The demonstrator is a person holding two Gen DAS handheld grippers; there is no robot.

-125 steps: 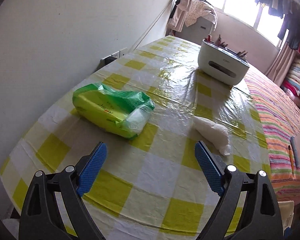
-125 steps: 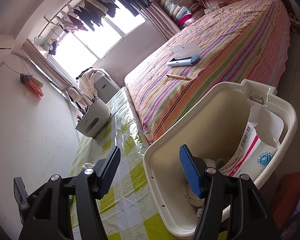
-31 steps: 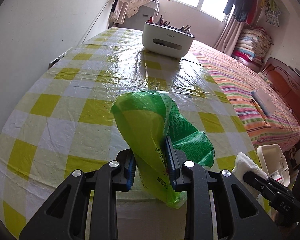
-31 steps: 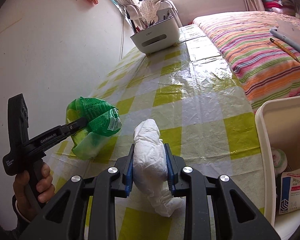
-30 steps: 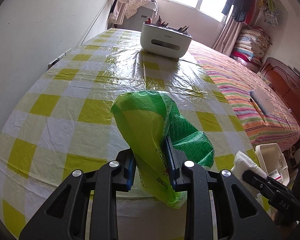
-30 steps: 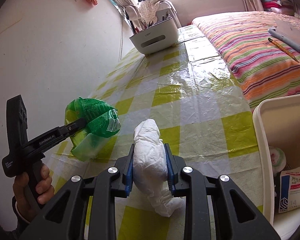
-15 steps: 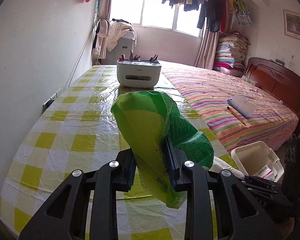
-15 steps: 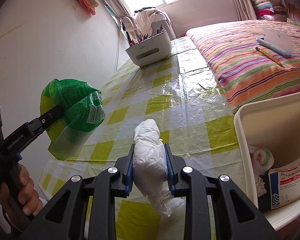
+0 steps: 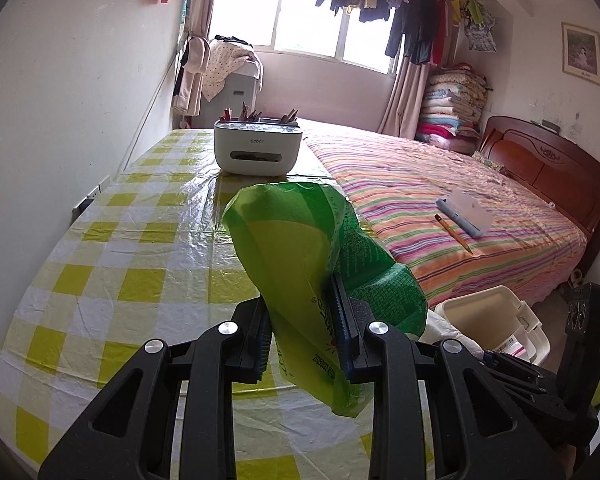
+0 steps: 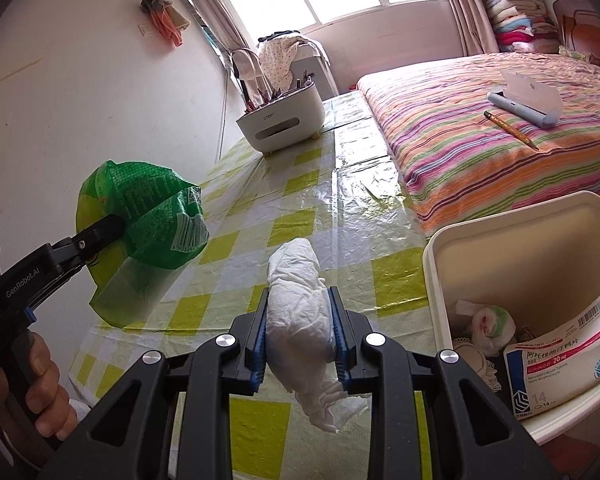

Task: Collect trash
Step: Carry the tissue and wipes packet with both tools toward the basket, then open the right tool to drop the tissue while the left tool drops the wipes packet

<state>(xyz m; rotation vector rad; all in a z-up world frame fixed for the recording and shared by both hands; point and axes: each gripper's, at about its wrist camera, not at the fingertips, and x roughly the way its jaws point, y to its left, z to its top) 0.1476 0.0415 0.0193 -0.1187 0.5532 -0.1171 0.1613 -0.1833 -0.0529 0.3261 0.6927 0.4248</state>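
Note:
My left gripper (image 9: pixel 302 328) is shut on a crumpled green and yellow plastic wrapper (image 9: pixel 300 248), held up above the checked table. The right wrist view shows that same wrapper (image 10: pixel 148 216) at the left, in the left gripper's fingers (image 10: pixel 100 232). My right gripper (image 10: pixel 299 334) is shut on a wad of white tissue (image 10: pixel 298 304), which hangs over the table's near edge. To the right of it stands the cream trash bin (image 10: pixel 500 216), with a medicine box (image 10: pixel 560 364) and tissue scraps inside. The bin (image 9: pixel 496 316) also shows low at the right in the left wrist view.
A yellow and white checked tablecloth (image 9: pixel 140 240) covers the table along the wall. A white organiser box (image 9: pixel 258 148) with pens stands at its far end. A striped bed (image 9: pixel 460 200) with a pencil and a case lies to the right. A person's hand (image 10: pixel 40 384) grips the left tool's handle.
Both grippers have lifted with their loads. The left view has tilted up from the tabletop to the window and bed. The bin has come closer in the right view.

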